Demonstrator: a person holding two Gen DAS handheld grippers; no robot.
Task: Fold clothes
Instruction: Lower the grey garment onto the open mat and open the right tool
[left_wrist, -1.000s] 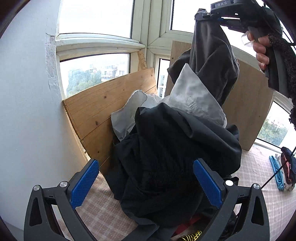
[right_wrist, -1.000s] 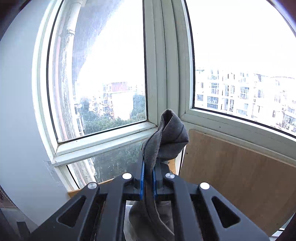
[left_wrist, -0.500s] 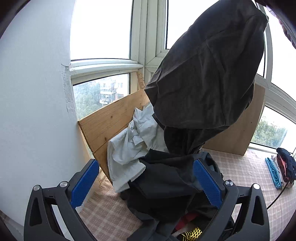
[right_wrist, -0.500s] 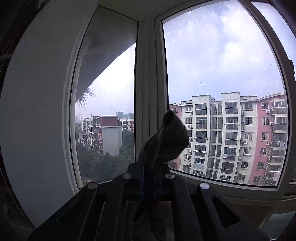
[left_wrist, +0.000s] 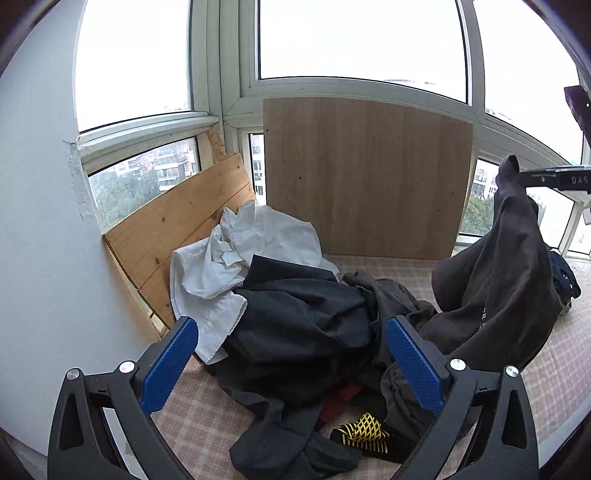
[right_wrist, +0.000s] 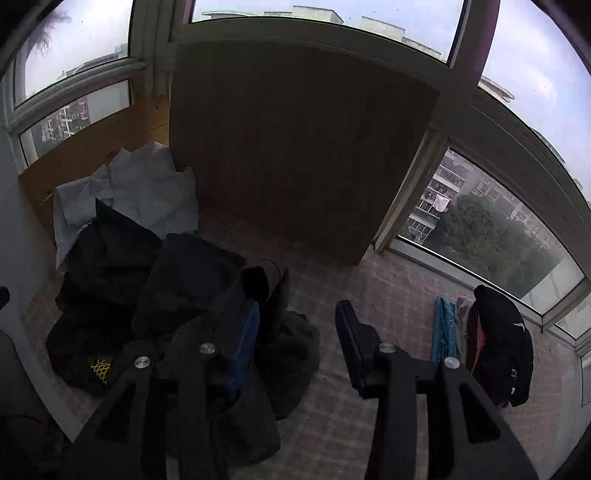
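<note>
A dark grey garment (left_wrist: 498, 288) hangs at the right of the left wrist view, draped over one finger of my right gripper (left_wrist: 524, 177). In the right wrist view my right gripper (right_wrist: 295, 332) is open, and the garment (right_wrist: 258, 288) clings over its left finger (right_wrist: 245, 343). My left gripper (left_wrist: 291, 362) is open and empty above a heap of clothes: a black garment (left_wrist: 295, 317), a white shirt (left_wrist: 240, 254) and a black piece with a yellow pattern (left_wrist: 364, 434).
Two wooden boards (left_wrist: 362, 177) lean against the windows behind the heap. A checked cloth (left_wrist: 192, 421) covers the surface. A blue garment (right_wrist: 443, 332) and a black bag (right_wrist: 506, 339) lie at the right by the window. A white wall (left_wrist: 44, 240) stands at the left.
My right gripper has swung down from high by the window and its jaws have opened. The grey garment has come down to the right of the heap. My left gripper stays open.
</note>
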